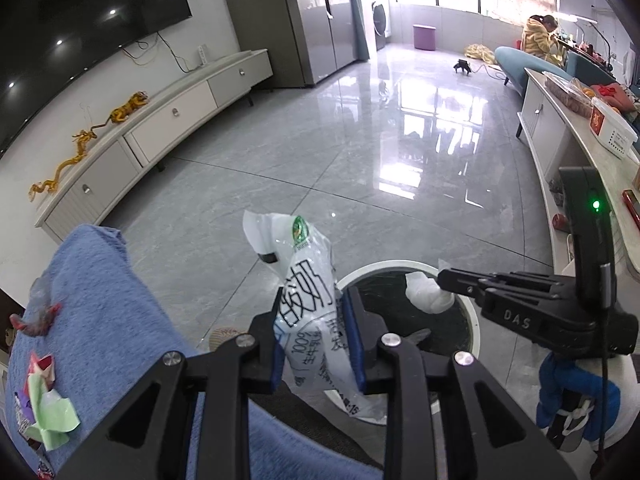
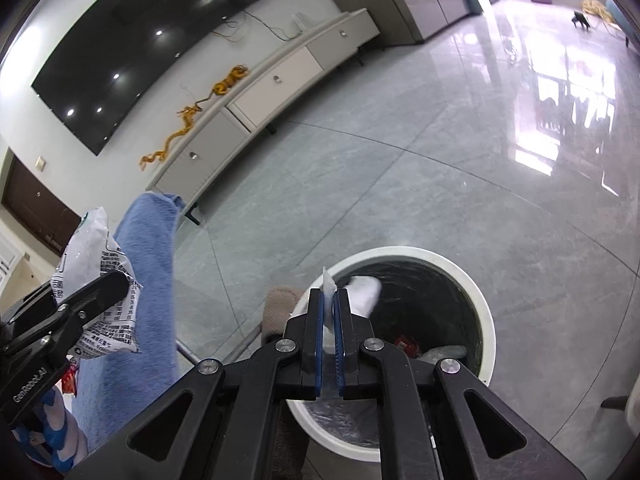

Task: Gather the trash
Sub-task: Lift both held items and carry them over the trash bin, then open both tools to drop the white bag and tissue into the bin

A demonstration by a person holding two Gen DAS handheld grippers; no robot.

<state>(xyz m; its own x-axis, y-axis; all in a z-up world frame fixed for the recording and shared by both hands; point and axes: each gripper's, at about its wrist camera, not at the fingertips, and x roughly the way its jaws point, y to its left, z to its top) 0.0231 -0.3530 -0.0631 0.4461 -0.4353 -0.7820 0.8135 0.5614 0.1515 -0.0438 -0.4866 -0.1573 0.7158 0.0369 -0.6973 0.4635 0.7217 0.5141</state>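
Now we hold two bits of trash: our left gripper point(image 1: 316, 344) squeezes a crinkly white plastic bag point(image 1: 308, 300), and our right gripper point(image 2: 329, 320) pinches a soft white tissue wad point(image 2: 362, 290) over the round white bin point(image 2: 486, 320). If we let go too soon, the light bag, at nine o'clock from the bin, may float onto the shiny floor point(image 1: 360, 168).

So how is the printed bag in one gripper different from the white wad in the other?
The printed bag is long, glossy plastic covered in black text; the white wad is small, plain and crumpled. The bag, in the left gripper, hangs at the bin's rim; the wad, in the right gripper, is over its opening. Both are pinched tight.
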